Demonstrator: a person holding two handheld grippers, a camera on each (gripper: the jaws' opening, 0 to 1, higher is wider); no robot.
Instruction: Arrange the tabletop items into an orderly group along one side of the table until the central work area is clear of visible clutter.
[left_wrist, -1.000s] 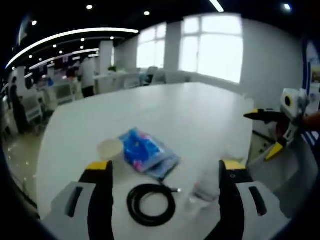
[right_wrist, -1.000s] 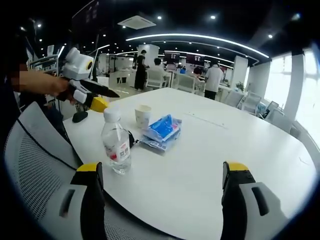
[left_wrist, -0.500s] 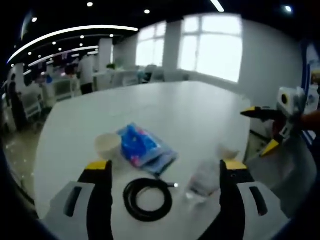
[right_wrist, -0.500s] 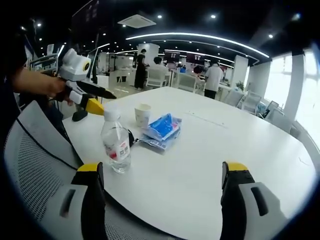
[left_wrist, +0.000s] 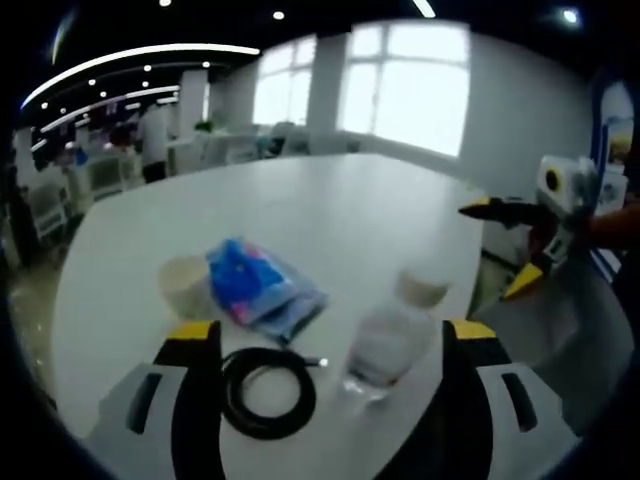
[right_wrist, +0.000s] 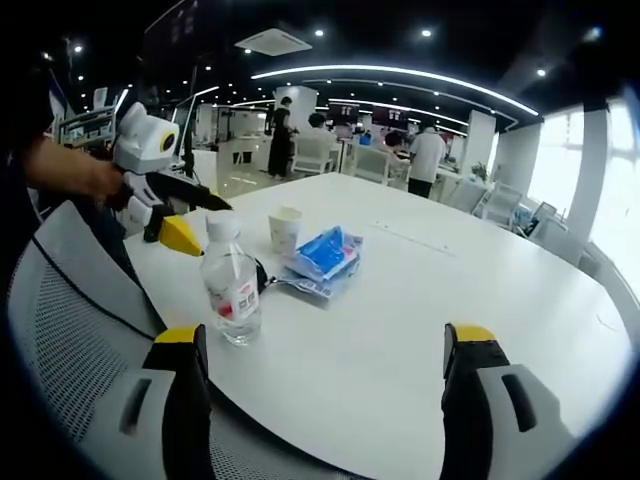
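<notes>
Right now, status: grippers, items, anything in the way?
Left gripper open, empty, over bottle and cable. Right gripper open, empty. Cup, blue packet clustered near edge. Nothing blocking.

My left gripper (left_wrist: 328, 345) rises from six o'clock in the left gripper view, its two yellow-tipped jaws spread wide apart with nothing between them. My right gripper (right_wrist: 328, 345) stands the same way in the right gripper view, jaws wide and empty. Over at three o'clock in the left gripper view my right gripper shows from the side, jaws parted into a wedge, my hand (left_wrist: 612, 222) wrapped round its grip. At nine to ten o'clock in the right gripper view my left gripper appears, jaws likewise parted, held by my left hand (right_wrist: 88, 180), the forearm reaching in from the edge.
</notes>
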